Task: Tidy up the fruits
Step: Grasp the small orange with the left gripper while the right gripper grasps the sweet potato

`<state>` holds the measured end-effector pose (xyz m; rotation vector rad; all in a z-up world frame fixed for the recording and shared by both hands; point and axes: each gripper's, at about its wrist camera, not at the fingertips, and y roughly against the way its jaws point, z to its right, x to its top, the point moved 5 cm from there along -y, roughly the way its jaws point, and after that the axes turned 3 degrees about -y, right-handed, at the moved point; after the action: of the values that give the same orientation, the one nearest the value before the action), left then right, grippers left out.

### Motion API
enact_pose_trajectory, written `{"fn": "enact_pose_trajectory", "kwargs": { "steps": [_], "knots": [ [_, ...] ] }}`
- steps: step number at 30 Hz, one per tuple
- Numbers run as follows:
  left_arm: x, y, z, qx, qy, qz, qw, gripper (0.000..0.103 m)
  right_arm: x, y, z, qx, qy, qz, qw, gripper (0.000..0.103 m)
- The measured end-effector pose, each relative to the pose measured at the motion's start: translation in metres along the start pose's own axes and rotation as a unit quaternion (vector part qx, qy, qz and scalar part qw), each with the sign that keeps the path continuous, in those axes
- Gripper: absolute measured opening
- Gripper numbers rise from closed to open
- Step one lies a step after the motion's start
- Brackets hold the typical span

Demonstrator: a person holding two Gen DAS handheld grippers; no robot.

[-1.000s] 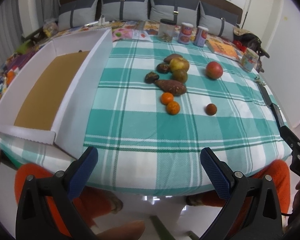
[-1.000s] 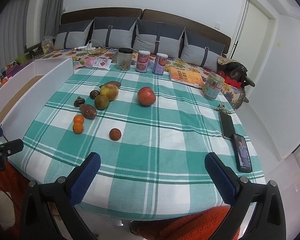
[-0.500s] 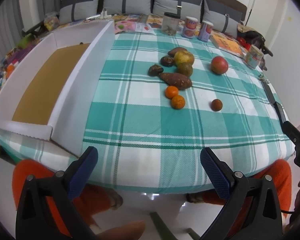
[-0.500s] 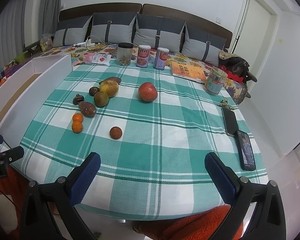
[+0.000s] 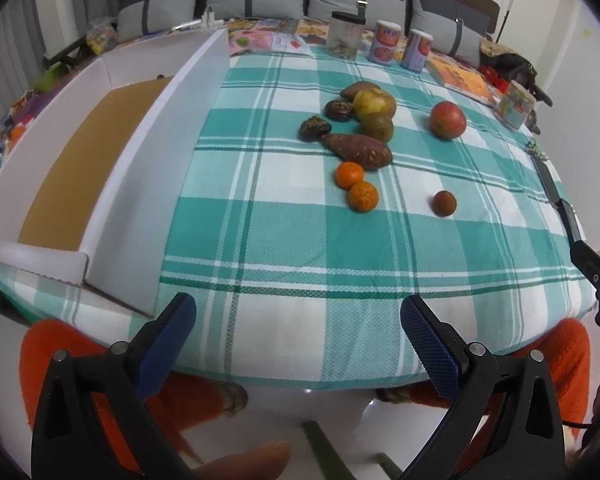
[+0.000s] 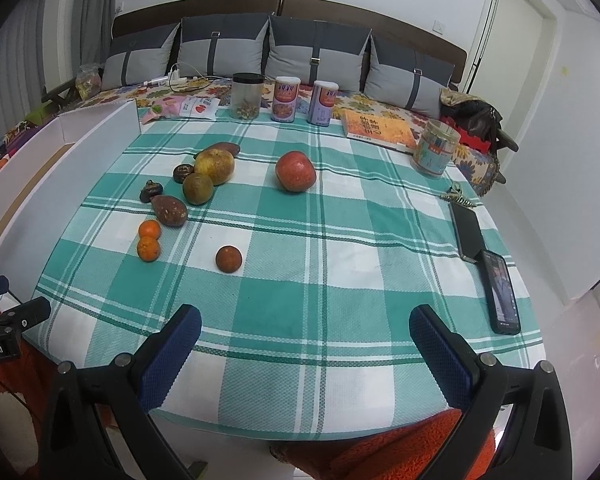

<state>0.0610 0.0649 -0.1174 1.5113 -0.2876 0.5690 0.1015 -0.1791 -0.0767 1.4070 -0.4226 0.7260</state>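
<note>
**Fruits on the checked table, both claws apart**

Fruits clustered near the middle of the table [image 6: 340, 264]: two small oranges [image 6: 148, 240] touching, red apple [image 6: 295, 171] apart. White box [image 5: 140, 152] at left edge. Left claw [image 5: 298, 344] and right claw [image 6: 305, 350] both spread wide, holding nothing.

The left gripper [image 6: 4, 320] body reads "Robot.AI", its start cut off.

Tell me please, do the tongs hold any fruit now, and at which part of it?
Nothing is held. The left tongs and the right tongs are both open and empty at the near table edge; all fruits, such as the two oranges, lie on the tablecloth.
</note>
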Motion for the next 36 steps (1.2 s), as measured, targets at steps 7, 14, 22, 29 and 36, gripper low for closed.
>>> {"fn": "enact_pose_trajectory", "kwargs": {
  "steps": [7,14,22,29,36],
  "knots": [
    [0.004,-0.017,0.001,0.004,-0.005,-0.006,1.0,0.102,0.0,-0.012,0.002,0.001,-0.004,-0.011,1.0,0.103],
    [0.016,-0.067,-0.006,0.007,-0.001,-0.014,0.9999,0.102,-0.002,-0.045,-0.006,0.026,0.004,-0.013,1.0,0.103],
    [0.013,-0.118,-0.004,0.022,-0.033,-0.036,0.9985,0.103,-0.027,-0.111,-0.021,0.054,0.009,-0.053,0.997,0.103],
    [0.008,-0.118,-0.004,0.025,-0.032,-0.018,0.999,0.103,-0.042,-0.148,-0.024,0.058,0.012,-0.066,0.996,0.103],
    [0.005,-0.117,-0.006,0.024,-0.031,-0.004,0.9992,0.103,-0.048,-0.154,-0.018,0.086,-0.009,-0.066,0.994,0.103]
  ]
}}
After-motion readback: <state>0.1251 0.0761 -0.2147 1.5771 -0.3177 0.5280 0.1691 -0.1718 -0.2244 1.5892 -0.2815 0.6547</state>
